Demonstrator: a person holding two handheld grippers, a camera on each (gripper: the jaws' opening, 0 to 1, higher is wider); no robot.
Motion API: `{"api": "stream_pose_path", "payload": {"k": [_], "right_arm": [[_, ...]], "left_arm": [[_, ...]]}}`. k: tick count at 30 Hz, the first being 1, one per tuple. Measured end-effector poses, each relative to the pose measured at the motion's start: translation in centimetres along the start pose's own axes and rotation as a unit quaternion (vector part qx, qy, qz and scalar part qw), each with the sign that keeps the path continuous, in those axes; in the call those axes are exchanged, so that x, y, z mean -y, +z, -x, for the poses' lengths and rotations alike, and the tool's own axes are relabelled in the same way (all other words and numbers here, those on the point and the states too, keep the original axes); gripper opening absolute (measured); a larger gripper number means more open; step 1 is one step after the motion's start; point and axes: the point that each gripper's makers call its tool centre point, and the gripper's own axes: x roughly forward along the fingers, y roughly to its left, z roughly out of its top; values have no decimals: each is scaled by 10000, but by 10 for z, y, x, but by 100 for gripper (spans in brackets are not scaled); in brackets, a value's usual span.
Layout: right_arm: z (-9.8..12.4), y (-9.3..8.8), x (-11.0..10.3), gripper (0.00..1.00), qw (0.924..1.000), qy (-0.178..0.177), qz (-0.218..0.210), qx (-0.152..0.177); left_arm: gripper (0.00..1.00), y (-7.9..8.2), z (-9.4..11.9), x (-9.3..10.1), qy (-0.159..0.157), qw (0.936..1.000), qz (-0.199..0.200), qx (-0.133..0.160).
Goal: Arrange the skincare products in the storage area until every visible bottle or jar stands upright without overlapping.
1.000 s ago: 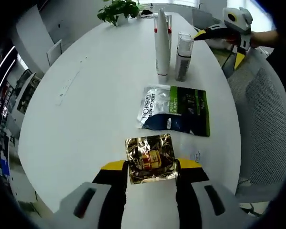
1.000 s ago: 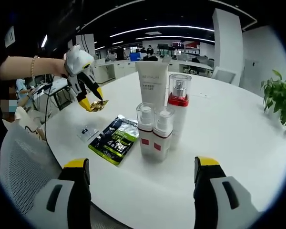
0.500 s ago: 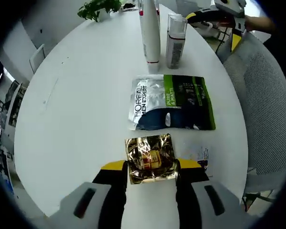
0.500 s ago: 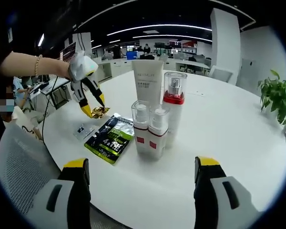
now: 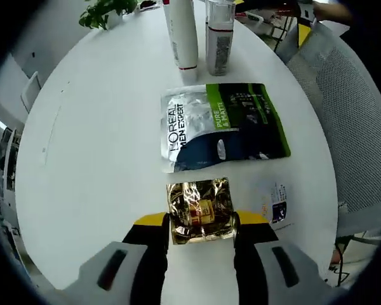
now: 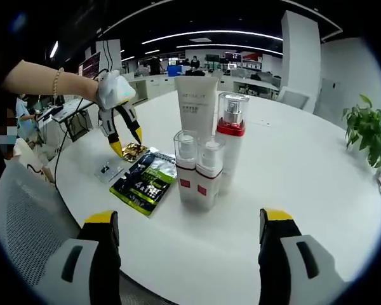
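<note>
Left gripper view: the left claw (image 5: 202,223) rises from the lower edge with its two yellow-tipped jaws clenched on a crinkled gold foil sachet (image 5: 200,210), which spans the gap between them just above the white desk (image 5: 95,146). Just right of the sachet a small printed card (image 5: 277,202) lies flat on the desk. Beyond the sachet lies a flat L'Oréal Men Expert sachet (image 5: 221,126), silver and dark blue on its left part, green and black on its right. Farther on, near the top of the view, a white tube with a red band (image 5: 181,33) and a clear spray bottle (image 5: 219,37) stand upright just beside each other. A potted green plant (image 5: 103,10) sits at the far end of the desk, and a grey mesh chair (image 5: 350,108) stands along the desk's right edge. Right gripper view: the right claw (image 6: 189,229) stands released, its yellow-tipped jaws wide apart and holding nothing above the near edge of the desk (image 6: 292,165). Ahead of it two small clear bottles with red bands (image 6: 195,171) stand upright, touching each other; directly behind them stand a taller clear bottle with a red collar (image 6: 231,141) and a white tube (image 6: 197,108), all upright and closely grouped. To their left the green-and-black sachet (image 6: 143,182) lies flat, with the small card (image 6: 106,170) beside it. Farther left the left claw (image 6: 128,145), held by a person's hand (image 6: 112,90), is lowered at the desk with the gold sachet (image 6: 134,151) at its tips. The plant (image 6: 364,132) stands at the far right.
</note>
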Motion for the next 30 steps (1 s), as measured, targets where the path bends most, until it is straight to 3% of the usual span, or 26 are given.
{"api": "stream_pose_path", "payload": {"k": [18,30], "right_arm": [[-1,1,-1,91,10000,45,-11,-13],[-2,2,-7,91,9999,152,70,24]], "left_arm": [[42,-4,-1,-5,20,9999,123,-40],[43,-8,18,-2,284,9991,321,-24]]}}
